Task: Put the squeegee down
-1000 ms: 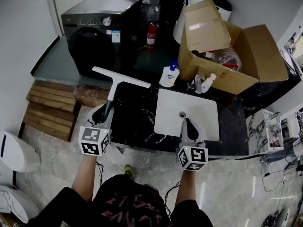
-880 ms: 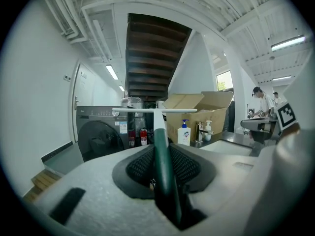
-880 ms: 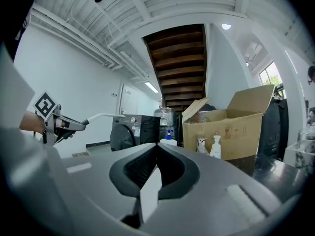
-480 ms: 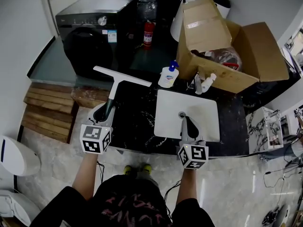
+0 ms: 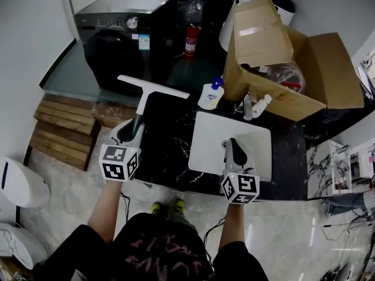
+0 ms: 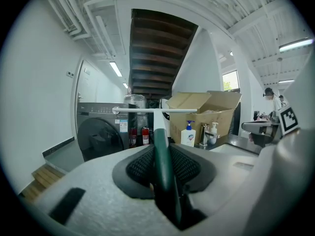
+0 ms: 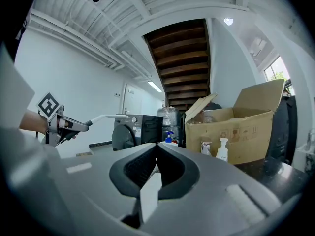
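Observation:
A squeegee (image 5: 151, 89) with a white blade and dark green handle sticks out level from my left gripper (image 5: 130, 133), which is shut on the handle above the left edge of the black marble counter (image 5: 166, 152). In the left gripper view the green handle (image 6: 158, 146) runs between the pads, and the blade crosses the view ahead. My right gripper (image 5: 233, 147) hovers over the white sink basin (image 5: 204, 134), its jaws shut together with nothing in them. The right gripper view shows the squeegee (image 7: 105, 116) at the far left.
A soap pump bottle (image 5: 210, 95) and a faucet with a small bottle (image 5: 253, 106) stand behind the basin. An open cardboard box (image 5: 297, 74) sits at the back right. A black washing machine (image 5: 126, 33), a fire extinguisher (image 5: 191, 40) and wooden steps (image 5: 62, 130) lie beyond the counter's left.
Both grippers have drifted a little forward over the counter. The squeegee stays gripped in the left one, and the right one stays shut.

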`<action>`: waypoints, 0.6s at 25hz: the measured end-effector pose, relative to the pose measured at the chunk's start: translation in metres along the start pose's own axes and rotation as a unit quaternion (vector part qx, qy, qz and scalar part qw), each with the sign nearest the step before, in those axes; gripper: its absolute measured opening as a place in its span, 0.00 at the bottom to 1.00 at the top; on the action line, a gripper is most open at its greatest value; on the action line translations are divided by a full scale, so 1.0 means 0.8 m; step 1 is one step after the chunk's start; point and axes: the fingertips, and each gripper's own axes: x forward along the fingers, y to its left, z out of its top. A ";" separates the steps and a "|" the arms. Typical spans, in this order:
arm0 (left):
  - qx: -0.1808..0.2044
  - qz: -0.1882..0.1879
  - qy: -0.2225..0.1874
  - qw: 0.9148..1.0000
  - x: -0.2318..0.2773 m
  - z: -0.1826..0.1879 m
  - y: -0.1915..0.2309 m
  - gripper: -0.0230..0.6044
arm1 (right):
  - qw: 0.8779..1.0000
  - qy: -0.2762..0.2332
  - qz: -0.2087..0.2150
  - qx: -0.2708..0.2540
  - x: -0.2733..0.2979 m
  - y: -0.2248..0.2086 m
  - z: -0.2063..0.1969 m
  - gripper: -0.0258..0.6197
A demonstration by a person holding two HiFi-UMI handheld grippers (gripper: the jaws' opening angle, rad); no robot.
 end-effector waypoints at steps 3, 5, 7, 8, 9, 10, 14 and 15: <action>-0.003 0.002 0.007 1.000 0.011 0.002 -0.002 0.20 | 1.000 0.000 0.004 0.001 0.004 -0.008 0.001 0.06; -0.001 0.004 0.013 1.000 0.019 0.002 -0.003 0.20 | 1.000 0.003 0.007 0.001 0.006 -0.011 -0.002 0.06; 0.002 0.006 0.019 1.000 0.027 -0.001 -0.003 0.20 | 1.000 0.005 0.010 0.002 0.008 -0.013 -0.007 0.06; 0.003 0.006 0.024 1.000 0.032 -0.003 -0.004 0.20 | 1.000 0.007 0.012 0.002 0.008 -0.014 -0.009 0.06; 0.005 0.006 0.029 1.000 0.037 -0.005 -0.005 0.20 | 1.000 0.008 0.013 0.002 0.009 -0.016 -0.011 0.06; 0.005 0.007 0.034 0.999 0.042 -0.007 -0.005 0.20 | 1.000 0.008 0.014 0.002 0.010 -0.017 -0.011 0.06; -0.015 0.009 0.051 0.999 0.057 -0.020 -0.003 0.20 | 1.000 0.006 0.017 0.004 0.015 -0.022 -0.011 0.06; -0.023 0.008 0.056 0.998 0.060 -0.024 -0.003 0.20 | 1.000 0.007 0.018 0.005 0.016 -0.023 -0.012 0.06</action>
